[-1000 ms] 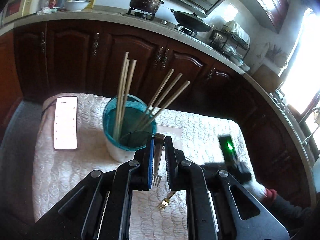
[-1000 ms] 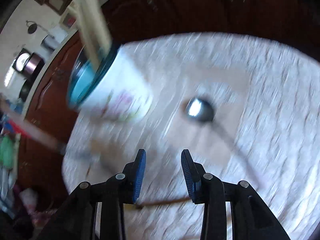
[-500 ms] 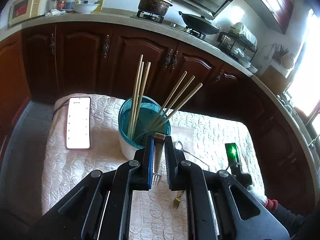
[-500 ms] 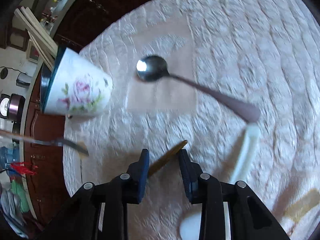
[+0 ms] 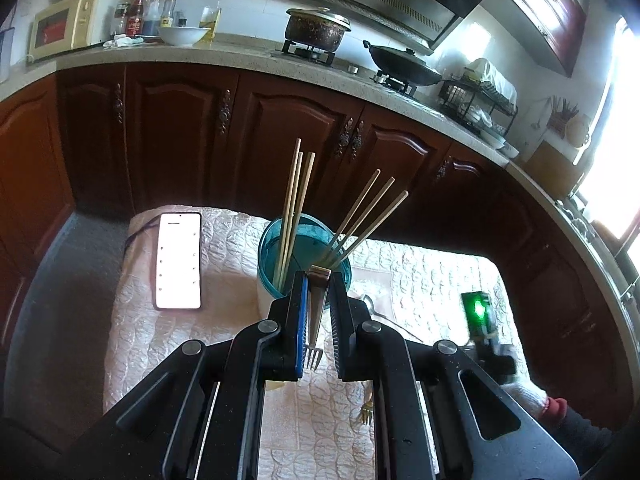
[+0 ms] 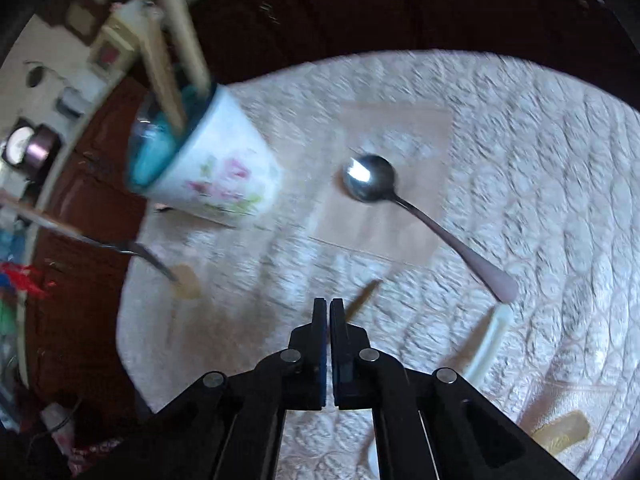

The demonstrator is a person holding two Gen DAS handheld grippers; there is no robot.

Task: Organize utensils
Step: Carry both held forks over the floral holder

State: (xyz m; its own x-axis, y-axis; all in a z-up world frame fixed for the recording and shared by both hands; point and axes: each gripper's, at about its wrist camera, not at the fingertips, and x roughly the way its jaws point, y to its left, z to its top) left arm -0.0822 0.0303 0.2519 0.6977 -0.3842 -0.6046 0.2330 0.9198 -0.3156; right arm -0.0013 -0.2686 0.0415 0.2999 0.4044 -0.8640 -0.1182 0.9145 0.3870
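My left gripper (image 5: 319, 280) is shut on a silver fork (image 5: 316, 320), held handle forward with the tines toward the camera, just above and in front of the teal-rimmed floral cup (image 5: 304, 256) that holds several wooden chopsticks (image 5: 294, 204). My right gripper (image 6: 328, 304) is shut on the thin gold fork (image 6: 362, 294), low over the quilted cloth. The cup also shows in the right wrist view (image 6: 208, 168) at upper left. A silver spoon (image 6: 404, 204) lies on the cloth to the right of the cup. A white plastic spoon handle (image 6: 490, 344) lies near the spoon's handle end.
A lit phone (image 5: 179, 260) lies on the cloth at the left. The small table (image 5: 440, 280) has a white quilted cover and stands before dark wood kitchen cabinets (image 5: 180, 132). The right hand unit with a green light (image 5: 476, 312) is at the table's right.
The right gripper's jaws closed from open onto the gold fork's handle. The left gripper, still holding the silver fork, rose and drew back a little from the cup.
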